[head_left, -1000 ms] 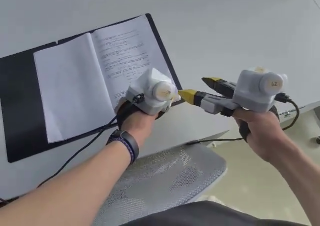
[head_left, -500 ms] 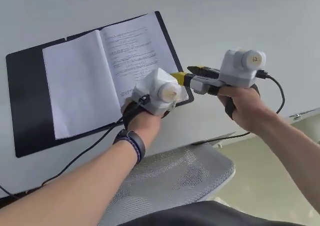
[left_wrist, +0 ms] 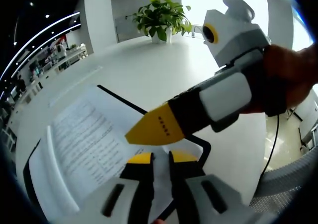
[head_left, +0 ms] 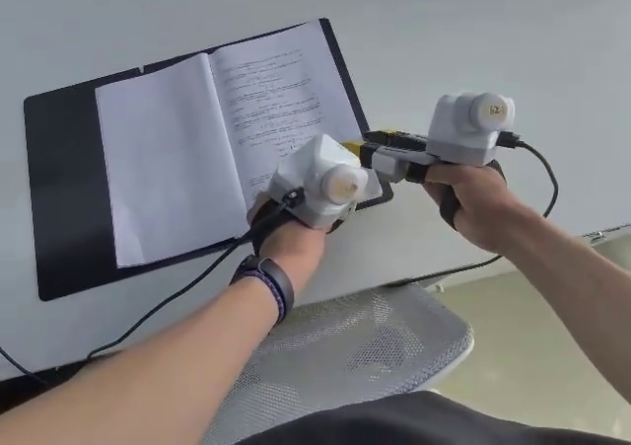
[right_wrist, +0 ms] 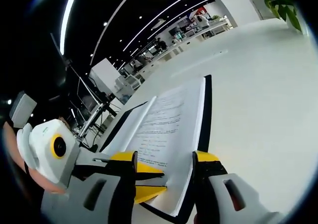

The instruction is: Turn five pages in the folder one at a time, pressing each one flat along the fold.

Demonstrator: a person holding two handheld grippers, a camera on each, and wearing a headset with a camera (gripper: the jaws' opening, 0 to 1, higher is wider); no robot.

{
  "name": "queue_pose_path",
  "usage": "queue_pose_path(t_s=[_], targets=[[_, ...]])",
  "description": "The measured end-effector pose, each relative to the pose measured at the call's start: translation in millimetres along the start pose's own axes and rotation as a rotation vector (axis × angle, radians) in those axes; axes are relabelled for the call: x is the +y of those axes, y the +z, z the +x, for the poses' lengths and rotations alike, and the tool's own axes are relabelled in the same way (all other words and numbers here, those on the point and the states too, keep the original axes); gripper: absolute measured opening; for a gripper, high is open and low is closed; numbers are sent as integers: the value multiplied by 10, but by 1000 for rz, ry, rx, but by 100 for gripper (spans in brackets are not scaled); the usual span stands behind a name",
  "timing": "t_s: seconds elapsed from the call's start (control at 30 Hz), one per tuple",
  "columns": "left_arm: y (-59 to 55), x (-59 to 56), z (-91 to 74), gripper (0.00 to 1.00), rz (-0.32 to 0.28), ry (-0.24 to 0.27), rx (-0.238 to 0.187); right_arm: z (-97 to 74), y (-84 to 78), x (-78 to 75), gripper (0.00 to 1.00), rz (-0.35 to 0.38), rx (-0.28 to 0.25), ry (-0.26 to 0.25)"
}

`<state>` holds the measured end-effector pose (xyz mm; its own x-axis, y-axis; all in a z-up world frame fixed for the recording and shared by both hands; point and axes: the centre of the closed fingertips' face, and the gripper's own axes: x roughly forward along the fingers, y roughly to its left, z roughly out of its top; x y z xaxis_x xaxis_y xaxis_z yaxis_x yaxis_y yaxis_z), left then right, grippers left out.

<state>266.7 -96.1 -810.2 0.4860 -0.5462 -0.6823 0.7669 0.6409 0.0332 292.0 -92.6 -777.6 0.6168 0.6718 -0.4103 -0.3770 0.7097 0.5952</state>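
White workbench (head_left: pixel 473 31) carries the open folder (head_left: pixel 59 218) at far left; with the right gripper (right_wrist: pixel 165 159) spread wide astride the near right edge of the printed page (head_left: pixel 276 100) and the left gripper (left_wrist: pixel 161 159) nearly closed there, whether on paper I cannot tell, I'd pinch just one sheet and lift it slowly leftward.

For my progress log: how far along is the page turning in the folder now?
Done: the folder lies open, a blank page flat on its left; the turned count cannot be read. In hand: the left hand-held gripper and the open right hand-held gripper sit at the printed page's lower corner. Remaining: lifting, turning and pressing this page.
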Motion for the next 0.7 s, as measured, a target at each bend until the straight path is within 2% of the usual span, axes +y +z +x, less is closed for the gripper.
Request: queue_pose_path(t_s=[0.23,0.47,0.7], targets=[[-3,-4,3,9,-8,-4,2,-9,-5,10,43,13,-7,5],[-3,-9,-1,9,-13,-4,0,-17,29,-13,33,37,-22,14],[-1,-11,-5,9,-16,-7,0,60,-7,-51,22,53,-4,16]])
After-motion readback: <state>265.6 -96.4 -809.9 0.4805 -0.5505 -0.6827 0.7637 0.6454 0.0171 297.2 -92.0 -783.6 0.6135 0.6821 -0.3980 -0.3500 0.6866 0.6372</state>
